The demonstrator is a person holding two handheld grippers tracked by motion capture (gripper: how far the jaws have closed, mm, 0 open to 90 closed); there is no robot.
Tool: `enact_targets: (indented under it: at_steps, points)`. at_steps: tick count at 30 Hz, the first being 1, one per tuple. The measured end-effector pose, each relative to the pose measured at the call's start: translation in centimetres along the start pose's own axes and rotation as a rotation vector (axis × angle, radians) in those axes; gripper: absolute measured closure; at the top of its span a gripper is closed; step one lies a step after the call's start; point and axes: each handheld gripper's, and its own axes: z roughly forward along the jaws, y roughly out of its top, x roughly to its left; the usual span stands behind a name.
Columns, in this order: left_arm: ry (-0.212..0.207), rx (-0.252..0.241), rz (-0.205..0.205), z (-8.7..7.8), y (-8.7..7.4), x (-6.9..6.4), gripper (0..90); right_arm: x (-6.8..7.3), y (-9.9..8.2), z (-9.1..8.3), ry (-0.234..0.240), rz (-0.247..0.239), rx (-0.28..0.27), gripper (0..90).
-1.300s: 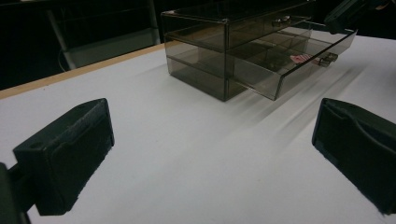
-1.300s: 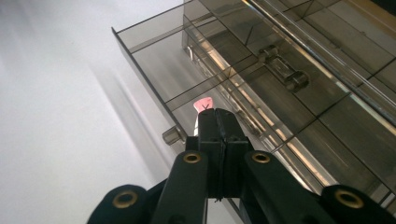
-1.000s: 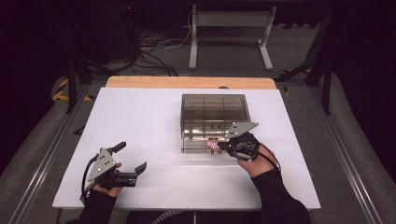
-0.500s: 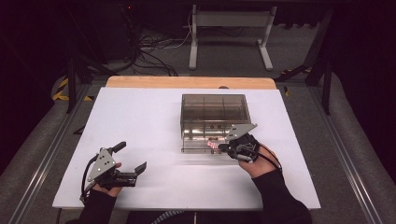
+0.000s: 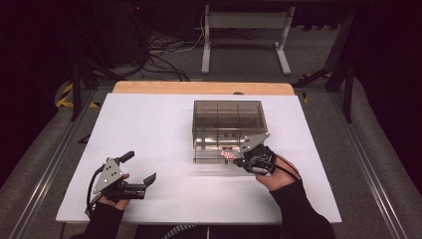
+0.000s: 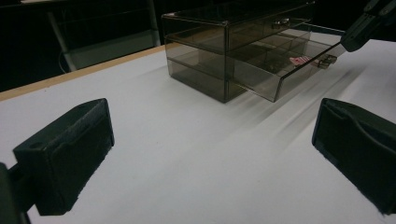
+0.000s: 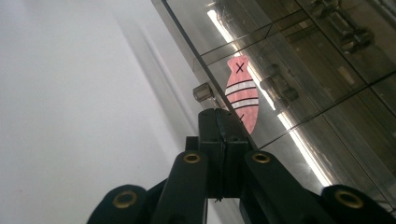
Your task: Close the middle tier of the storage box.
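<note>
High view: one smoky plastic drawer box point(image 5: 227, 124) stands on the white tabletop point(image 5: 149, 129), its bottom drawer point(image 5: 219, 155) pulled out, the right gripper point(image 5: 242, 160) at its front. Left gripper view: left gripper point(image 6: 212, 154) fingers spread wide, empty. Right gripper view: fingers point(image 7: 212, 140) closed together beside one small knob point(image 7: 204, 92); one pink fish cutout point(image 7: 243, 93) lies inside.

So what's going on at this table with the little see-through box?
A person works with a gripper in each hand. The right gripper, fingers shut, sits at the small knob of the bottom drawer of a smoky clear drawer box; that drawer is pulled partly out, with a pink fish cutout inside. The left gripper rests open on the white table, away from the box.
</note>
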Motion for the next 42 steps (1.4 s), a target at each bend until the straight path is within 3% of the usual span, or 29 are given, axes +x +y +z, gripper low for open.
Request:
enact_targets:
  at_steps: [19,31,42]
  points:
    - [-0.002,0.0,-0.001,0.0,0.0,0.0,0.0,-0.2,-0.4,1.1,0.07,0.011,0.093,90.0]
    - [-0.001,0.0,0.0,0.0,0.0,0.0,0.0,-0.2,-0.6,2.0,0.088,0.018,0.125,90.0]
    - [-0.003,0.002,-0.004,0.1,0.0,0.0,0.0,-0.4,-0.7,2.5,0.076,0.026,0.124,90.0]
